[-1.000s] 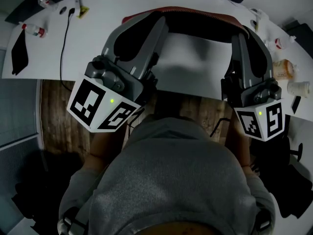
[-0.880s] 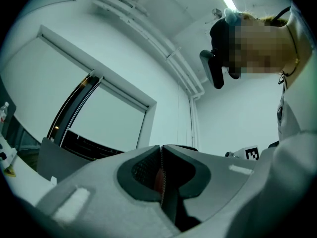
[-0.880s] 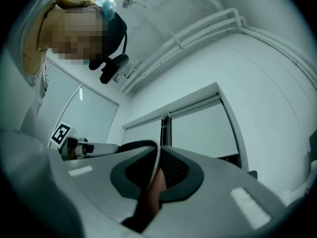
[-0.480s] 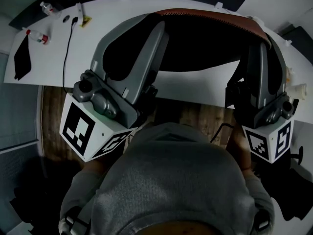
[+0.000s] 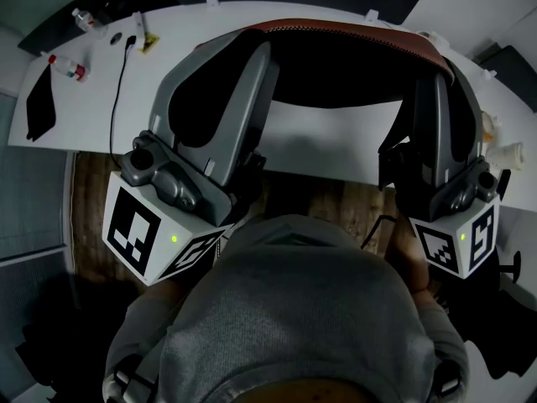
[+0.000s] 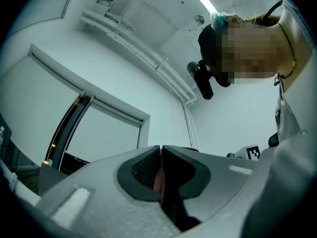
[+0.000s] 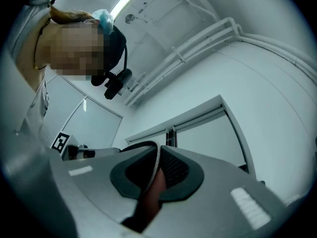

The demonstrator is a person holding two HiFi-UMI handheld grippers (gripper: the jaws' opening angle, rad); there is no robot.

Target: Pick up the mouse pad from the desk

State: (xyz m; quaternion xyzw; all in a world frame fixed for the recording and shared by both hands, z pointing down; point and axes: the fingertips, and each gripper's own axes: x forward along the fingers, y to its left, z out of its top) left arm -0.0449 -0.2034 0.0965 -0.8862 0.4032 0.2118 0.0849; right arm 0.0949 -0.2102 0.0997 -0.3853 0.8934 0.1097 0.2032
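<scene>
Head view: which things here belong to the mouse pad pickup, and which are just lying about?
Job:
mouse pad
left gripper and right gripper, both clamped on it
desk

Lying about:
black cable
small bottle
flat black item
containers at right edge

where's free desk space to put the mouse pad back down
Bare desk in the middle, below the lifted mouse pad, and between the cable and that pad. Crowded: bottles at the left end, containers at the right end.

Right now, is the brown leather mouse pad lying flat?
No: pad lifted off the white desk, bowed between left gripper and right gripper.
</scene>
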